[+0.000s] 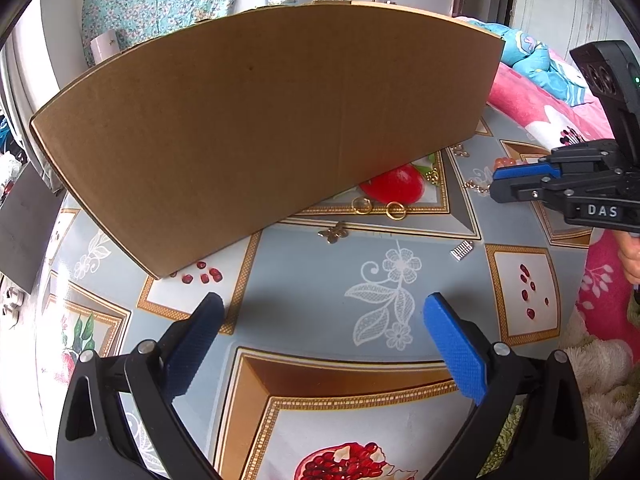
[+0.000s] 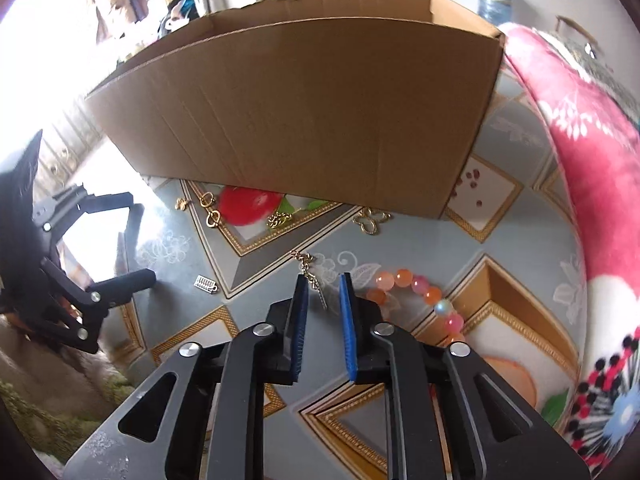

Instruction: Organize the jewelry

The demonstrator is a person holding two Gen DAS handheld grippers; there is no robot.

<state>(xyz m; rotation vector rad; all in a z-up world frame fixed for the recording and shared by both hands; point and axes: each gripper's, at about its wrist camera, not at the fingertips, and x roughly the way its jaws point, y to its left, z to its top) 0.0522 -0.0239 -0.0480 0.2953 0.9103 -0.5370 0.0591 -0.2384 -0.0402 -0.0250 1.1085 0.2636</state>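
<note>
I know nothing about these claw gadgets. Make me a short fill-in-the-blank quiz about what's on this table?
1. The jewelry lies in front of a brown ____ box.
2. The left claw has its jaws wide ____.
3. The bead bracelet beside the right claw is pink and ____.
4. Two gold ____ lie by the printed red fruit.

Missing words: cardboard; open; orange; rings
</note>
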